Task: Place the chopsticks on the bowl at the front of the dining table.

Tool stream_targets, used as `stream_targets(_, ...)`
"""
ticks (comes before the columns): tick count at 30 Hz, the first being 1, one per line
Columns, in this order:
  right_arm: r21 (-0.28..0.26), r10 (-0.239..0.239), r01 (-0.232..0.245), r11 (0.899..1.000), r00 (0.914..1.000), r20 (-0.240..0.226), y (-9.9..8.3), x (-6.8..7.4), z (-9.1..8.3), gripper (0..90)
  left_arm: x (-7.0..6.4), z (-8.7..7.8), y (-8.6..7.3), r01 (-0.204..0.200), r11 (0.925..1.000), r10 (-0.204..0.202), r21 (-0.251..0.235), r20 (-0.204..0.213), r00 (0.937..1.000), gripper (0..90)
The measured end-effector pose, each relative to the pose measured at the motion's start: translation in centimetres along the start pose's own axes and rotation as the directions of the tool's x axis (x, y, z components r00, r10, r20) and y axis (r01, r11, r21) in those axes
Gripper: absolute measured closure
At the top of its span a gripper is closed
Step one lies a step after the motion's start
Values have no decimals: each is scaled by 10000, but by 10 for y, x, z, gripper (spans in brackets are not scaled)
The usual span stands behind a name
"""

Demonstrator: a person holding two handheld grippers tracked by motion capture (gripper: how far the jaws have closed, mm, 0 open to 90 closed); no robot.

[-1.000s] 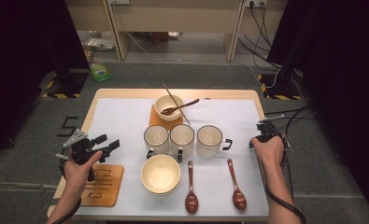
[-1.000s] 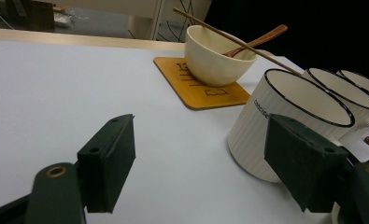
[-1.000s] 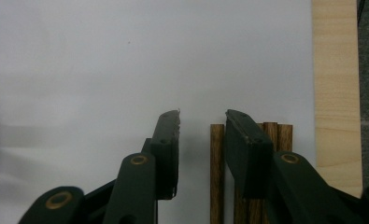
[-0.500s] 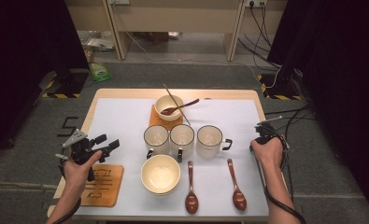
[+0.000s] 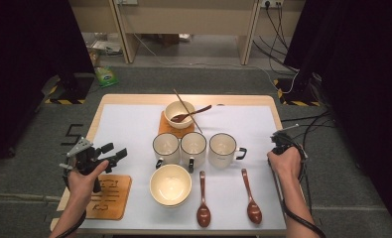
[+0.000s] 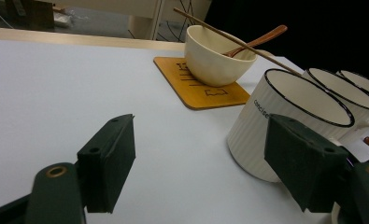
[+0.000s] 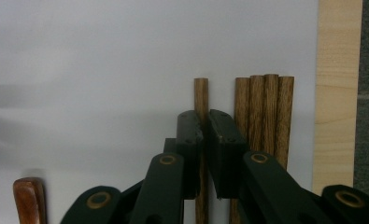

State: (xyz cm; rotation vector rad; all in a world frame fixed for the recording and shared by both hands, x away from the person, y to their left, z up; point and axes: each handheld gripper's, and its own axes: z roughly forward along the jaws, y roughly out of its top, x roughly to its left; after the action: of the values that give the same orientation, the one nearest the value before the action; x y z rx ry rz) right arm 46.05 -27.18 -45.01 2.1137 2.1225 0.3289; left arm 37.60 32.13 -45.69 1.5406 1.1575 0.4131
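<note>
Chopstick (image 7: pixel 201 95) sits pinched between the jaws of your right tool (image 7: pixel 204 122), which are pressed together on it, its end poking out just past the tips. Four more chopsticks (image 7: pixel 264 107) lie side by side just beside that tool, toward the table's (image 7: pixel 339 93) wooden edge. A spoon (image 7: pixel 29 198) shows near the tool's other side.

Your left tool (image 6: pixel 198 154) has its jaws spread wide and touches nothing. A mug (image 6: pixel 285 116) stands just beside one jaw, and ahead of the tool a bowl (image 6: pixel 217 58) rests on a coaster (image 6: pixel 198 88).
</note>
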Motion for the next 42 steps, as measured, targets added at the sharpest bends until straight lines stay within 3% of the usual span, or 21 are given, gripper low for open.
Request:
stream_targets(9, -264, -14, 10, 9997, 9999, -149, 7, 1, 2, 833, -1, -1, 1, -33, 10000, 33, -5, 14, 10000, 243)
stream_targets(22, -781, 44, -65, 9969, 9996, -267, 36, -4, 0, 833, -2, -1, 1, -1, 10000, 1, -15, 20, 10000, 243)
stream_targets(42, -896, -122, 87, 9959, 9992, -383, 63, 3, 9, 833, -1, -2, 1, 3, 10000, -3, -40, -49, 10000, 243)
